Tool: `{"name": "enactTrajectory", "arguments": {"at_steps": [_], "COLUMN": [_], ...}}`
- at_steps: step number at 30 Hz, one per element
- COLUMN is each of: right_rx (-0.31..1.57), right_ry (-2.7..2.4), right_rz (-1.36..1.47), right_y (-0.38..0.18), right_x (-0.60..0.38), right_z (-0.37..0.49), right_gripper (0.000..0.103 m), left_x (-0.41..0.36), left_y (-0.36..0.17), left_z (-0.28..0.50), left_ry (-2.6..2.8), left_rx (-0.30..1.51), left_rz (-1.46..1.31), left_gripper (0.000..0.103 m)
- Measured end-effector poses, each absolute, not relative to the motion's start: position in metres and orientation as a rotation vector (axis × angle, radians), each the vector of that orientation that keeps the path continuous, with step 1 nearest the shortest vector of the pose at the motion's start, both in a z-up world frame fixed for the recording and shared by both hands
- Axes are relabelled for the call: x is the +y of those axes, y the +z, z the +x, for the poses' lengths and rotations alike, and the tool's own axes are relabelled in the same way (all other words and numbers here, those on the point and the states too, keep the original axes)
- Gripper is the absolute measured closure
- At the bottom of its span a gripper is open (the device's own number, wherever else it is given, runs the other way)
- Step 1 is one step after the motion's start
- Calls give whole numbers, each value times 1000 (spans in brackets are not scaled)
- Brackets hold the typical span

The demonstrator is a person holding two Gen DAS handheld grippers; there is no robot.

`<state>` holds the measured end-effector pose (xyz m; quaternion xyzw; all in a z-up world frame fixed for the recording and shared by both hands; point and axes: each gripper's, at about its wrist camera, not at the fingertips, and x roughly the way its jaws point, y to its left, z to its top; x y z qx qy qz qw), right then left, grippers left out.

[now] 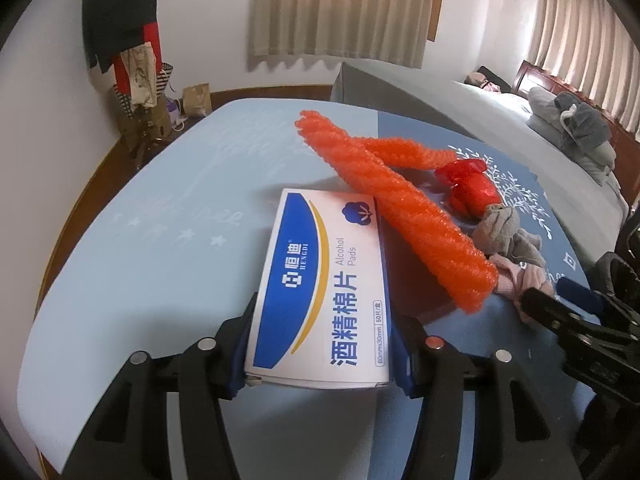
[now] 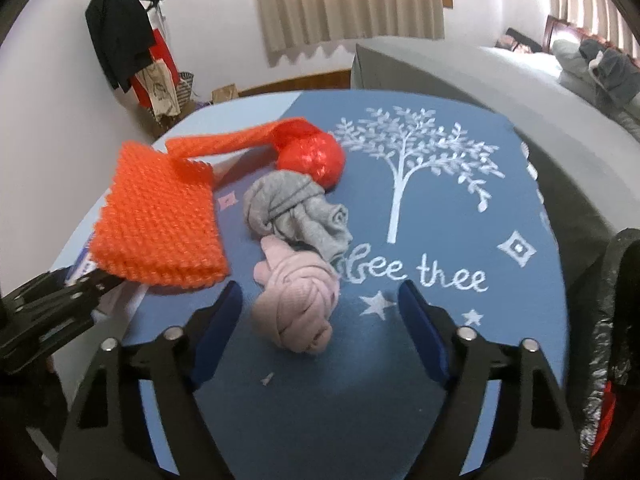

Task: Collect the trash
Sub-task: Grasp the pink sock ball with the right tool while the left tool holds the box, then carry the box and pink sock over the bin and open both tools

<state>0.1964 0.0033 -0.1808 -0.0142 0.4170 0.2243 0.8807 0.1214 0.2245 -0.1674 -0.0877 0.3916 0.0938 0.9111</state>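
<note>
My left gripper (image 1: 322,316) is shut on a white and blue alcohol pads box (image 1: 320,284), held just above the blue cloth. An orange foam net sleeve (image 1: 400,204) lies across the box's far corner; it also shows in the right wrist view (image 2: 160,220). A red crumpled wrapper (image 1: 472,192) (image 2: 312,156), a grey knotted cloth (image 1: 504,232) (image 2: 296,208) and a pink knotted cloth (image 1: 520,280) (image 2: 298,300) lie beside it. My right gripper (image 2: 320,300) is open, its fingers on either side of the pink cloth.
The blue cloth with a white tree print (image 2: 420,184) covers a table. A black bag (image 2: 616,340) hangs at the right edge. A grey bed (image 1: 460,108) stands behind. A coat rack with clothes (image 1: 120,28) stands at the far left wall.
</note>
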Motion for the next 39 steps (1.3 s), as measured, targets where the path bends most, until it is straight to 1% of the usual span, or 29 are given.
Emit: {"name": "enactTrajectory", "arguments": {"at_steps": [1,2,3,5,8,29,39], "right_rx": [882,890,900,899,890,731,686], "right_ry": [473,477,491,515,522,450,392], "right_rz": [-23,-22,-17,-15,-24,73,100], "right_y": [-182,-183,-184,-183,-179,-113,-92], "right_x": [4,4,5,6,6,-66,-99], "right_z": [198,199,199,198,193,172,160], "right_gripper": [37,47,51,66,70,71,71], "left_x": [222,220,217,214,208,155,122], "left_y": [-166,-164,-162,-160,-154,-113,-98], "left_z": [120,120,120,120,121,124,124], "left_ry": [191,187,178,166,150,39,-20], "left_rx": [804,800,797,791,777,692,676], "left_rz": [-176,-166,-159,-162,-151,-111,-90], "left_gripper": [48,48,48,48,48,48,48]}}
